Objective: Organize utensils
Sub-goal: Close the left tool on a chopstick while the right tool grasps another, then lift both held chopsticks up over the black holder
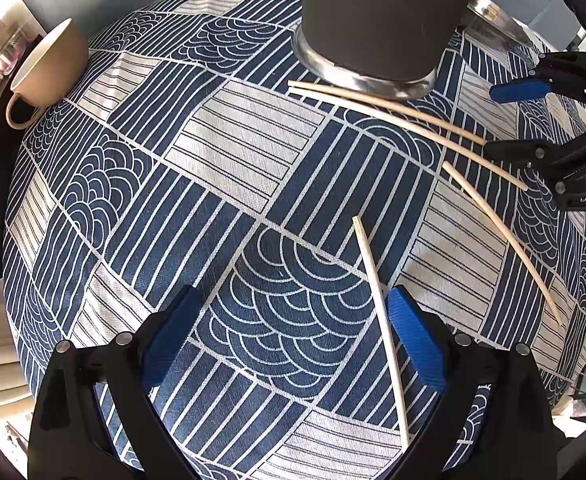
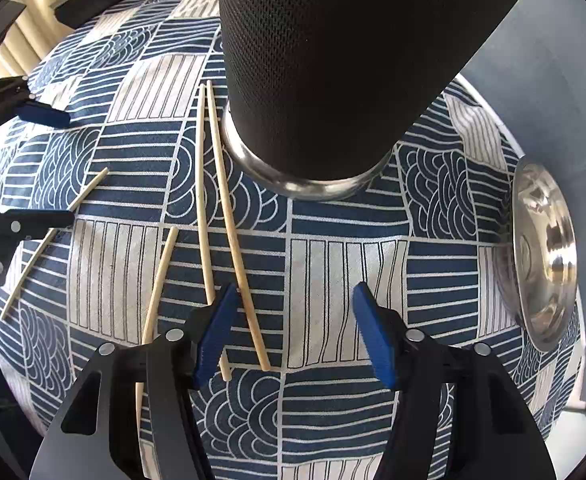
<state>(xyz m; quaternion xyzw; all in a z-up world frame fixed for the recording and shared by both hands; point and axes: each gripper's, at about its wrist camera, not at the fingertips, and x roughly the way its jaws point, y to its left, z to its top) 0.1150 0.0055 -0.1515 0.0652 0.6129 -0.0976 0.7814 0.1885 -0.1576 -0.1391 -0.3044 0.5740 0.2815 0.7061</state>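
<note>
The blue-and-white patterned cloth-covered tabletop [image 1: 229, 168] carries a tall dark mesh utensil holder with a shiny steel base ring [image 2: 317, 80] near its far edge, and that holder seems the likeliest casualty: it is tall and narrow-footed, so a chopstick jabbed against its rim could tip it. A steel bowl [image 2: 545, 256] sits at the right edge and a beige ceramic mug [image 1: 49, 68] at the far left corner, both well apart from the work. Four pale wooden chopsticks lie loose: a pair [image 2: 217, 216] touching the holder's base, one [image 1: 505, 240] nearer the right edge, one [image 1: 381, 312] nearest. The left gripper [image 1: 293, 340] is spread wide and empty, the nearest chopstick just inside its right finger; closing off-centre could roll it away. The right gripper [image 2: 293, 332], also wide and empty, straddles one stick of the pair; pinching near the tip could make it pivot.
</note>
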